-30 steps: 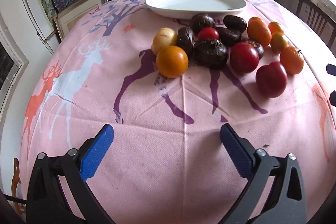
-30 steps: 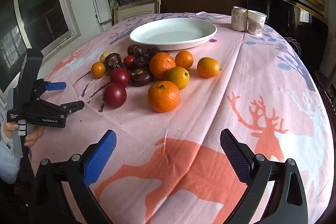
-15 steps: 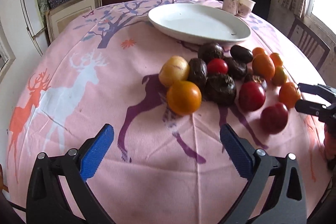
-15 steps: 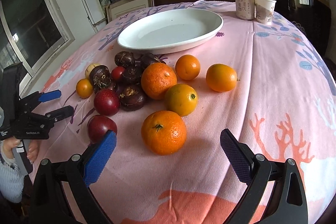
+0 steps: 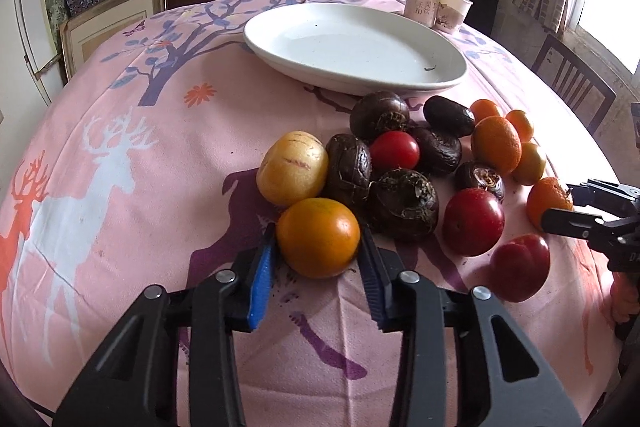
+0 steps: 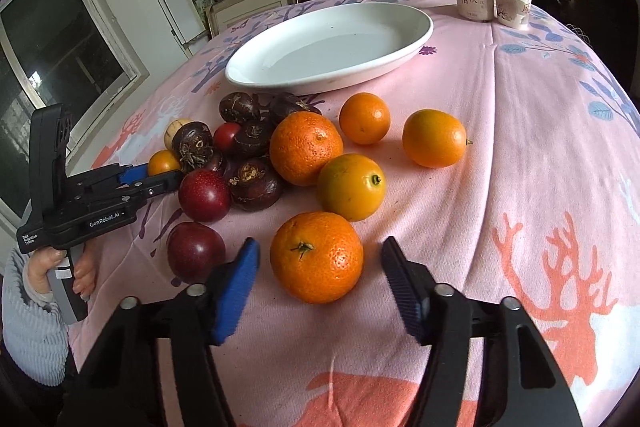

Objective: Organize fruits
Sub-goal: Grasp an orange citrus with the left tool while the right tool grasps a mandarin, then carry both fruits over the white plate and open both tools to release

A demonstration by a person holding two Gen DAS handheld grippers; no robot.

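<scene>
A: Left gripper (image 5: pixel 318 241)?
B: Just narrowed; pads touch the smooth orange fruit (image 5: pixel 318 237), frame centre.
A: Right gripper (image 6: pixel 318 259)?
B: Closing too; gaps remain beside the tangerine (image 6: pixel 316 257), lower centre.

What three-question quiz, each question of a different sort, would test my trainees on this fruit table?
1. True or false: the white plate already holds fruit.
2. What lies between the right gripper's fingers? A plum, B mandarin, C can.
3. What colour is the smooth fruit between the left gripper's fingers?
Key: 1 false. 2 B; the jaws have just been closing, pads not yet touching. 3 orange; the jaws have just been closing, pads at its sides.
</scene>
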